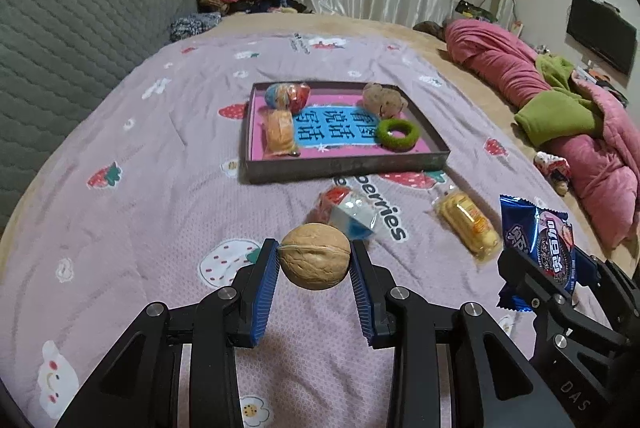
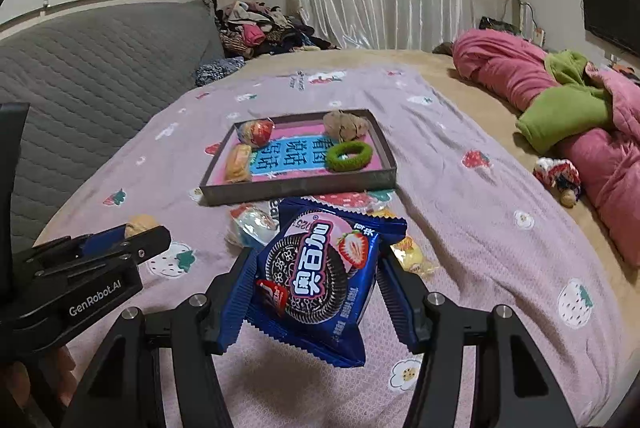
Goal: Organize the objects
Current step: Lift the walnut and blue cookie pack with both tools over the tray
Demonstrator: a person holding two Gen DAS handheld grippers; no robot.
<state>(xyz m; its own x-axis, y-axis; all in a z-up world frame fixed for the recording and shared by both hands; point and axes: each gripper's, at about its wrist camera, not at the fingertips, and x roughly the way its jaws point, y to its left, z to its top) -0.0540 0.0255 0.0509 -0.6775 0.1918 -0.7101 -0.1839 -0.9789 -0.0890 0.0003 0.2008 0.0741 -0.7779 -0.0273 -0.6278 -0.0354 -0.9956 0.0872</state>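
Walnut, tan and round-shelled (image 1: 314,256), sits pinched between the left gripper (image 1: 314,262)'s blue ribbed pads, held at its widest girth and clear of the bedspread. Squeezing across the seam makes sense: a round hard shell would slip out otherwise.

Right gripper (image 2: 316,278) is clamped on the blue strawberry sandwich-cookie packet (image 2: 316,276), pads on the two side edges so the flat face stays toward the camera. Foil is crinkly and soft; an edge grip keeps it from folding, though it may sag or twist.

Both loads look lifted off the lilac strawberry-print bedspread (image 1: 160,164). Target, I'd judge, is the shallow grey cardboard tray with pink and blue printed floor (image 1: 344,164) at 12 o'clock from both grippers.

Tray already holds:
- green fuzzy ring (image 1: 398,134), 3 o'clock side
- brown plush toy (image 1: 382,98), 1 o'clock corner
- red-and-blue wrapped snack (image 1: 288,96), 11 o'clock corner
- orange wrapped bun (image 1: 279,130), 9 o'clock side

Centre and near edge of tray are bare, likely the drop zone.

Loose on the bedspread, between grippers and tray: a clear-wrapped red, white and blue packet (image 1: 346,216) and a yellow wrapped cake (image 1: 468,224). Those seem to be next.

Risk: near tray wall; both loads need height to clear it.
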